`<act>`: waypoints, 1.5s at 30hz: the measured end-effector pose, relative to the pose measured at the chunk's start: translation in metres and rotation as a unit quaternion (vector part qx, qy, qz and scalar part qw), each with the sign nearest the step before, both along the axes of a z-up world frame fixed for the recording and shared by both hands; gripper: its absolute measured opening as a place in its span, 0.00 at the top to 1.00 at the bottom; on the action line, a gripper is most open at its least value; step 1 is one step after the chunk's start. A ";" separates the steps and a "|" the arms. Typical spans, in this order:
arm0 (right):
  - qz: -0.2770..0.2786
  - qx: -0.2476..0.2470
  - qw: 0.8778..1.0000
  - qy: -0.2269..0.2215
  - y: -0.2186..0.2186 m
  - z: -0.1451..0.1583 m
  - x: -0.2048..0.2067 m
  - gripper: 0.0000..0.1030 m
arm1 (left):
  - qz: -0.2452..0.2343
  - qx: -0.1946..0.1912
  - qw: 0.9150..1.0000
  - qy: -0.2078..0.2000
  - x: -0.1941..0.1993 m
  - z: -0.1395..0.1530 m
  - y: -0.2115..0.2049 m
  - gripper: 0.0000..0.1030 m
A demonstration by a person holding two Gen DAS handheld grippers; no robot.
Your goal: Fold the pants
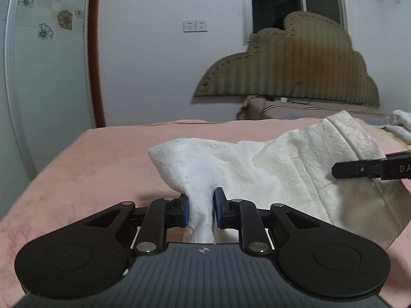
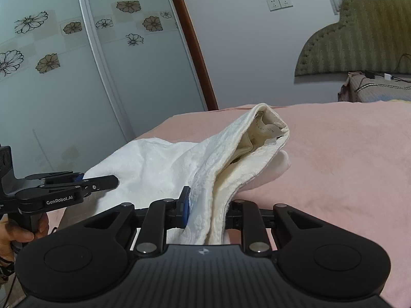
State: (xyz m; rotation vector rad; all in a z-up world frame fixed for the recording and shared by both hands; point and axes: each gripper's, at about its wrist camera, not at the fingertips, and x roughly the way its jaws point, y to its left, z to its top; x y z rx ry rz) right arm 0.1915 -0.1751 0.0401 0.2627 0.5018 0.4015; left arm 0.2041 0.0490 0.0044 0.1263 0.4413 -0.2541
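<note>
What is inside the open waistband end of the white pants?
Inside the pants opening, the cream lining and a printed label show. Deeper inside is hidden by folds. The right gripper pinches the fabric below it, over the pink blanket.

**Soft cloth, matt plastic**

The pants (image 1: 269,169) are cream cloth with a raised, embossed pattern, rough and matt. The bed (image 2: 346,154) wears a pink, slightly fuzzy sheet. Each tool, left (image 1: 201,209) and right (image 2: 208,210), is matt black plastic with shiny metal pins and blue pads (image 1: 218,205). The far headboard (image 1: 295,64) is ribbed olive fabric; the wardrobe doors (image 2: 64,77) look glossy.
</note>
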 end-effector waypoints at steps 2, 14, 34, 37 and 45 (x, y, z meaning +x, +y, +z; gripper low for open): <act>-0.003 -0.001 1.000 0.002 0.008 -0.005 0.016 0.80 | 0.016 0.010 1.000 0.012 0.014 -0.009 0.006 0.78; -0.149 -0.002 0.985 0.084 -0.015 -0.041 0.009 0.57 | 0.101 0.039 0.994 0.033 -0.001 -0.025 0.037 0.28; -0.060 -0.022 0.997 0.049 0.049 -0.032 -0.113 0.39 | 0.075 0.054 0.993 0.073 -0.108 -0.032 0.002 0.10; -0.061 -0.020 0.996 0.059 0.056 -0.039 -0.125 0.39 | 0.083 0.048 0.992 0.082 -0.116 -0.043 -0.003 0.09; -0.087 -0.045 0.993 0.066 0.065 -0.048 -0.144 0.24 | 0.109 0.018 0.985 0.131 -0.118 -0.064 0.002 0.06</act>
